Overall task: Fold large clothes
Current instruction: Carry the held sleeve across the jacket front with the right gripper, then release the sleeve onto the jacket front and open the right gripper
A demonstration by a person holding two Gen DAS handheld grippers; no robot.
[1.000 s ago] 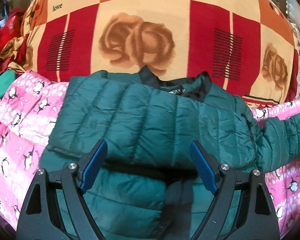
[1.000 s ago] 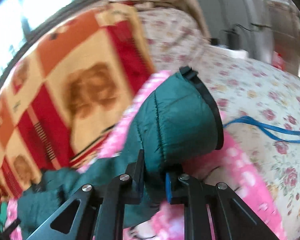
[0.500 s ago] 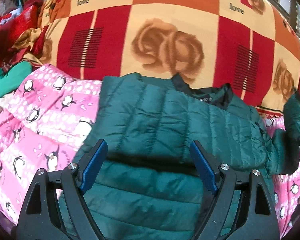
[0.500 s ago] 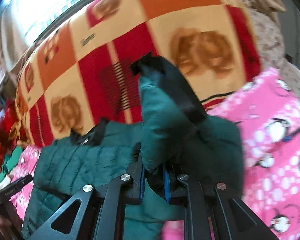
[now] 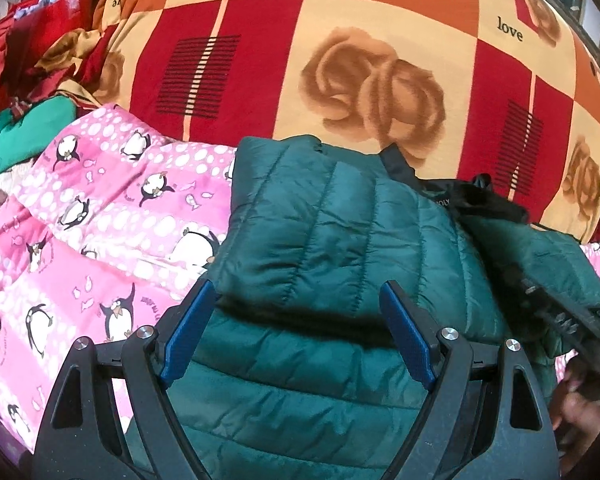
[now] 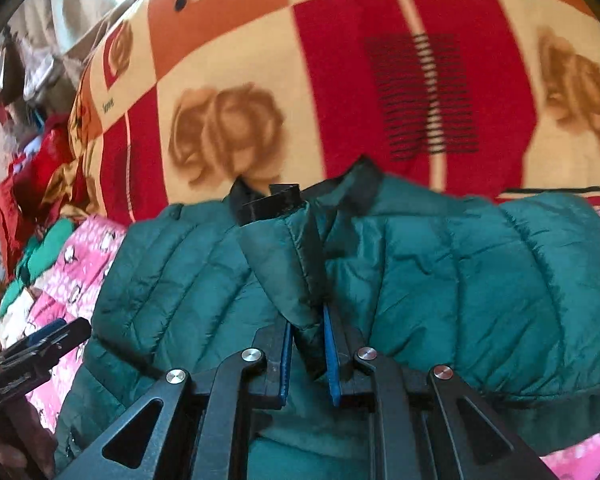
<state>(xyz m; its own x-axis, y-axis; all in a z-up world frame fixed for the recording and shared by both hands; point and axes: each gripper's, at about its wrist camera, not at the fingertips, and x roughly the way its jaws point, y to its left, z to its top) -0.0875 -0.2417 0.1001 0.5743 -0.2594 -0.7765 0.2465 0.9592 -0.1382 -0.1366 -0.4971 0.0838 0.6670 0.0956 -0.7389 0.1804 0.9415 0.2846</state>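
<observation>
A dark green quilted puffer jacket (image 5: 332, 248) lies on a pink penguin-print quilt (image 5: 100, 232). Its left sleeve is folded across the body. My left gripper (image 5: 296, 304) is open and empty, just above the folded sleeve's edge. My right gripper (image 6: 306, 320) is shut on the cuff of the right sleeve (image 6: 296, 256) and holds it over the middle of the jacket (image 6: 480, 280), near the black collar (image 6: 360, 184). The right gripper also shows at the right edge of the left wrist view (image 5: 556, 304). The left gripper shows at the left edge of the right wrist view (image 6: 32, 344).
A large red, orange and cream rose-print blanket (image 5: 340, 60) rises behind the jacket. Red and green clothes (image 5: 24, 80) are piled at the far left. The pink quilt (image 6: 60, 276) extends left of the jacket.
My right gripper has carried the right sleeve from the far right up and over onto the jacket's body. My left gripper has shifted left, staying open.
</observation>
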